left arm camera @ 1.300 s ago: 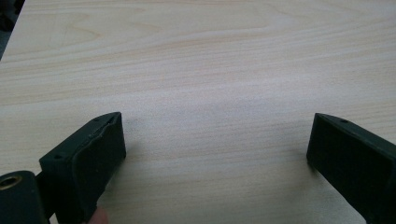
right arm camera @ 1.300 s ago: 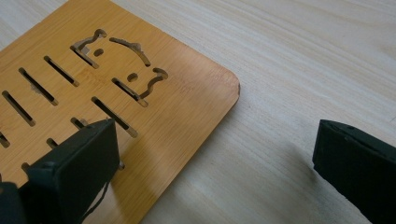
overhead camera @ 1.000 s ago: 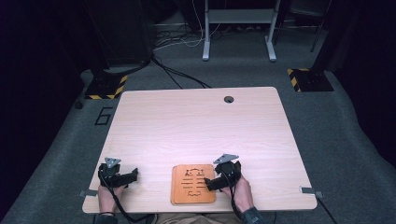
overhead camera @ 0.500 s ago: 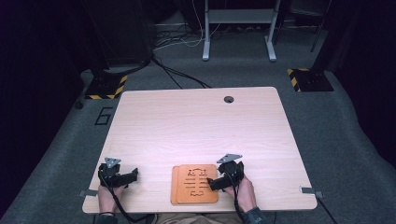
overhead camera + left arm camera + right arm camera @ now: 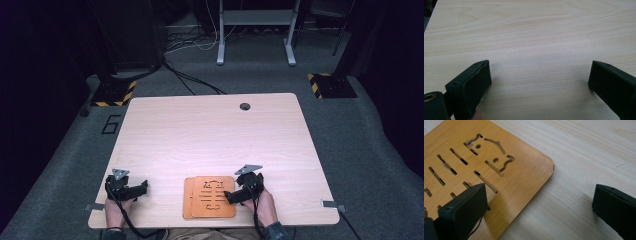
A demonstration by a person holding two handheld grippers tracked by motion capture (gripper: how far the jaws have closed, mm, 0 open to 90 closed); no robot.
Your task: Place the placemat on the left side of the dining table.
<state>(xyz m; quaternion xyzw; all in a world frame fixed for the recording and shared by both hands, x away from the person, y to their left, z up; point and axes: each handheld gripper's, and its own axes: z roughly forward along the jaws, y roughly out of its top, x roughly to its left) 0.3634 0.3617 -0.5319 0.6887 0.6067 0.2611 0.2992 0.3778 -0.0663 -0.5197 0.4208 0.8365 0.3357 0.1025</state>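
My right claw [image 5: 231,196] stands open astride the right edge of the bamboo board [image 5: 210,196] at the worktop's [image 5: 215,135] near edge, one jaw over it, while my open left claw [image 5: 142,187] waits well apart.

a flat orange-brown bamboo board [image 5: 211,196] is laid on the surface at its near edge, about midway along it. its corners are rounded, and slots and curved shapes are cut through it in a symmetrical pattern. a second matching board [image 5: 186,198] is seen under it, offset slightly to the left.
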